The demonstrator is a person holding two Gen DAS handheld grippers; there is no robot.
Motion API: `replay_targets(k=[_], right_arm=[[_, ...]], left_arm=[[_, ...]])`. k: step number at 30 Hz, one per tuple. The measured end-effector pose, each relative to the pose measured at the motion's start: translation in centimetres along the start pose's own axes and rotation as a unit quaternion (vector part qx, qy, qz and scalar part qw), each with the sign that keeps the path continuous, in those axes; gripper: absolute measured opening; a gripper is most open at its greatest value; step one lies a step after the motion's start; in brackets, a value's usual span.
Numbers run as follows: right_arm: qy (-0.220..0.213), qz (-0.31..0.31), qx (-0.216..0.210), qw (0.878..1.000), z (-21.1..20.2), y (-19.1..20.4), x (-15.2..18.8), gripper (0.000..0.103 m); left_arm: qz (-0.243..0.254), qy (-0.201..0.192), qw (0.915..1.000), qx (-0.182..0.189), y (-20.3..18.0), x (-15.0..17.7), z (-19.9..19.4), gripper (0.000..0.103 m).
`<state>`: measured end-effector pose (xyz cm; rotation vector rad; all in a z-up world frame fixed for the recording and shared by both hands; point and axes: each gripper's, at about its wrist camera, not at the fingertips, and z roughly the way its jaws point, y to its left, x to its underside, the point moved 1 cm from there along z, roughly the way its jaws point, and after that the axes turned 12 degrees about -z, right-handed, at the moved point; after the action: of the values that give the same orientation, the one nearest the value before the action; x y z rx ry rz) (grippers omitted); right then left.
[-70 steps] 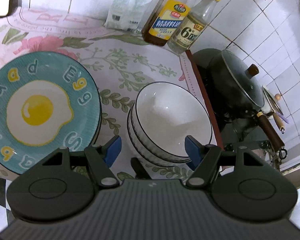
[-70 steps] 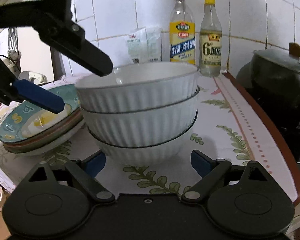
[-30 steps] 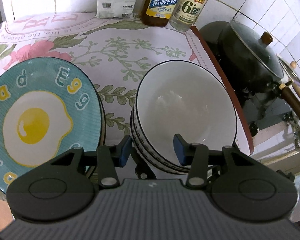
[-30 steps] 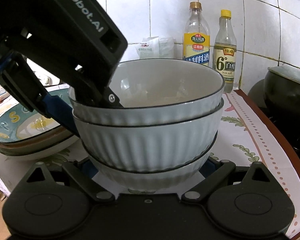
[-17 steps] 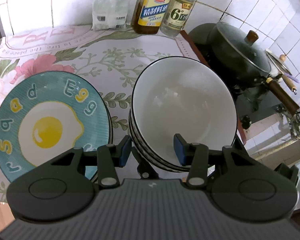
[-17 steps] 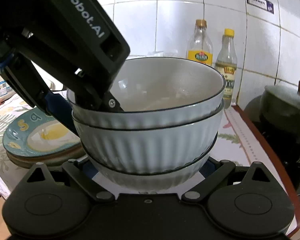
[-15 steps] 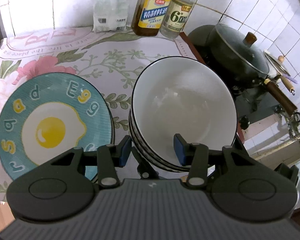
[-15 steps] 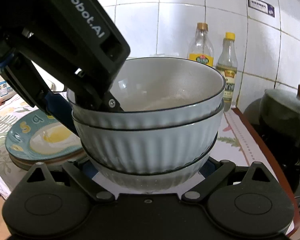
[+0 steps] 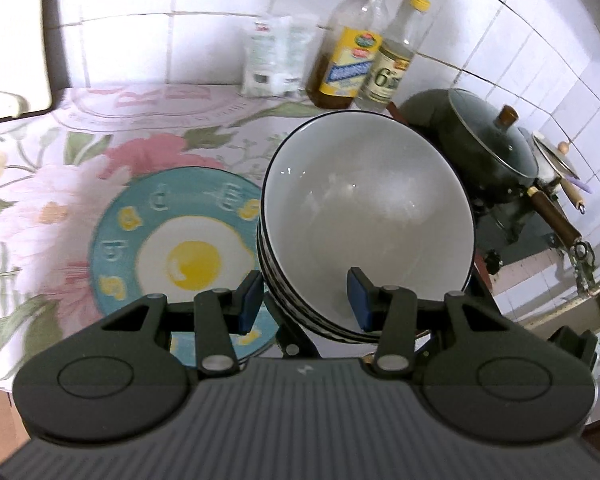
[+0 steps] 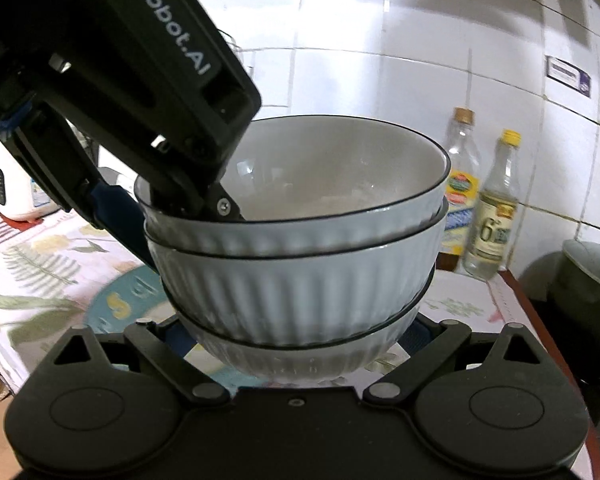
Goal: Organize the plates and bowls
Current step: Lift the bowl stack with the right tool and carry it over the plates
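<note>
Bowls (image 9: 364,216) sit stacked up. My left gripper (image 9: 304,300) pinches their rim, my right gripper (image 10: 296,336) squeezes the bottom bowl, above the egg plate (image 9: 172,240).

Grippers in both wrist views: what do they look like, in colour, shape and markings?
The left gripper has a dark grey ribbed body, two round black hubs, black linkage arms with silver pivot pins and blue finger pads. Seen from the right wrist, its black casing bears white lettering ending "Robot.AI". The right gripper is built alike, in black. No cables or sleeves show.
</note>
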<state>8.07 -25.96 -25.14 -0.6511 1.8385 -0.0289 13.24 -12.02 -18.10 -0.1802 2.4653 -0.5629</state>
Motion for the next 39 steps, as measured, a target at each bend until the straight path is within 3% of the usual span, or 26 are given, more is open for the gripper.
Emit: replay_targets(k=[11, 22, 39], right_arm=[[-0.014, -0.033, -0.029, 0.999, 3.0, 4.1, -2.4, 0.1], [0.02, -0.044, -0.065, 0.997, 7.5, 6.0, -1.9, 0.1], [0.063, -0.041, -0.109, 0.991, 11.5, 5.7, -1.1, 0.099]], left_arm=[[-0.014, -0.019, 0.9996, -0.016, 5.0, -0.7, -2.1, 0.044], [-0.059, -0.012, 0.9978, -0.028, 9.0, -1.3, 0.4, 0.044], [-0.094, -0.002, 0.9942, -0.053, 10.5, -1.7, 3.5, 0.044]])
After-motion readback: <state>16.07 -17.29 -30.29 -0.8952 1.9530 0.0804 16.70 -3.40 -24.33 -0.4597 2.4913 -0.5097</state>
